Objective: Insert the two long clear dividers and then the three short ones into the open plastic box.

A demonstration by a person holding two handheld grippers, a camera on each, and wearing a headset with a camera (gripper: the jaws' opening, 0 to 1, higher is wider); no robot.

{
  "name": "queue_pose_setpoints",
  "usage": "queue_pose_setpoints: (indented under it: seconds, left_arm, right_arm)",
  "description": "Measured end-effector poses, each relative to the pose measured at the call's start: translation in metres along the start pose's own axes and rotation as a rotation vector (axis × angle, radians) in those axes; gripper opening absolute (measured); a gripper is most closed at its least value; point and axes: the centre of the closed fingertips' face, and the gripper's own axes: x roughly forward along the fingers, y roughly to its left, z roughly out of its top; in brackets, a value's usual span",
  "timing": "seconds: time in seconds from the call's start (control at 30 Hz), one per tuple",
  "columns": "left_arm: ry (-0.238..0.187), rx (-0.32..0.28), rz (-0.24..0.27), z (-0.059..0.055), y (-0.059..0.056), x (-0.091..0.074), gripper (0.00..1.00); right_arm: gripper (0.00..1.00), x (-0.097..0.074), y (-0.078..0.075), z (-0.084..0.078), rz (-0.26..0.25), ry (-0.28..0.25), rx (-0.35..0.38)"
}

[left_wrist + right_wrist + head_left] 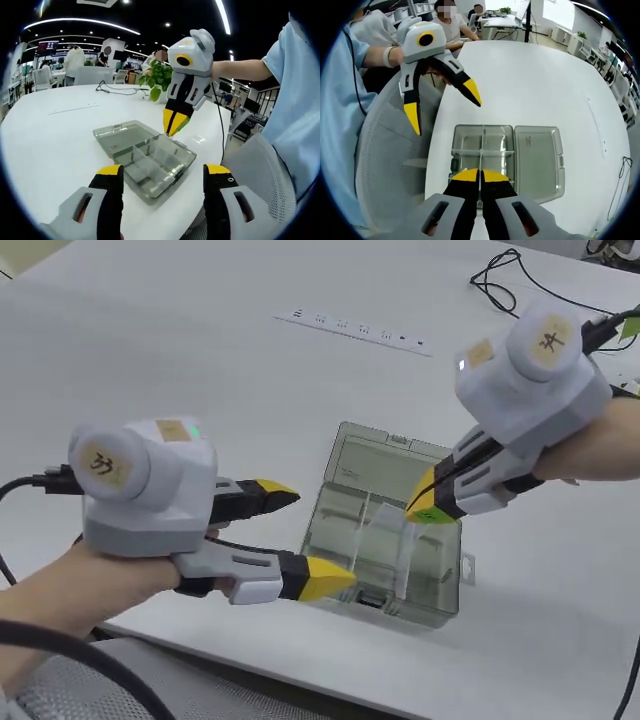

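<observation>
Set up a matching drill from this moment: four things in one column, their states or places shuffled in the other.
1. left hand-held gripper
2. right hand-held gripper
3. box lid
4. power strip

A. lying open, flat on the table
B. jaws shut on a clear divider
C. far across the table
D. jaws wide open, empty

Pairs: 1-D, 2-B, 3-A, 4-C

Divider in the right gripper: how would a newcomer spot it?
On the white table, find the open plastic box near the front edge. Over its tray the right gripper pinches a clear divider upright; the other dividers sit slotted in, untouched by jaws.
</observation>
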Motion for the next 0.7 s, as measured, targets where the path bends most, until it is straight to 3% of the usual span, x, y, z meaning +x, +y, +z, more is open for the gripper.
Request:
queue_pose_setpoints:
  seconds: [0.7]
  left_arm:
    - [0.001, -0.004, -0.002, -0.0011, 0.0003, 0.0015, 0.64]
  right_arm:
    - [0.02, 0.0036, 0.0, 0.0034, 0.004, -0.006, 0.002]
